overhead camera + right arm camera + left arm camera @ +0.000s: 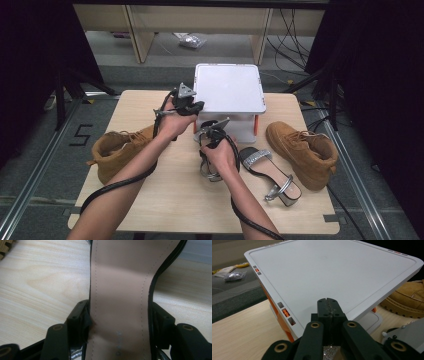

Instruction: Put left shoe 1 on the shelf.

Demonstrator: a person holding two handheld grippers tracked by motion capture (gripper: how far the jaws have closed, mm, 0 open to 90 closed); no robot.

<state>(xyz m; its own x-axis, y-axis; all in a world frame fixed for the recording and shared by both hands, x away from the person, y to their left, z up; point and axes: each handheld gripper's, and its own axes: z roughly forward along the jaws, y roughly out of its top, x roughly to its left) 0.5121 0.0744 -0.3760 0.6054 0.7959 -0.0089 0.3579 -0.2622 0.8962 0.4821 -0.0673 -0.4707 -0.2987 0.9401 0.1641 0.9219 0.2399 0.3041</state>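
Light falls from above and is even. In the high view the table [165, 200] is bright, while the sides at 9 and 3 o'clock sink into black. The white lid [230, 87] is almost washed out there. In the left gripper view the lid [332, 272] is soft grey without glare, and the near black jaws are slightly blurred. In the right gripper view the pink insole [120, 295] is soft, out of focus, with dark shadow at 12 o'clock.

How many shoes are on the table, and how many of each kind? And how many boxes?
Brown boots: 2, left boot and right boot
Sparkly sandals: 2, one lying free and one between the right gripper's jaws
White boxes: 1
Total: 5
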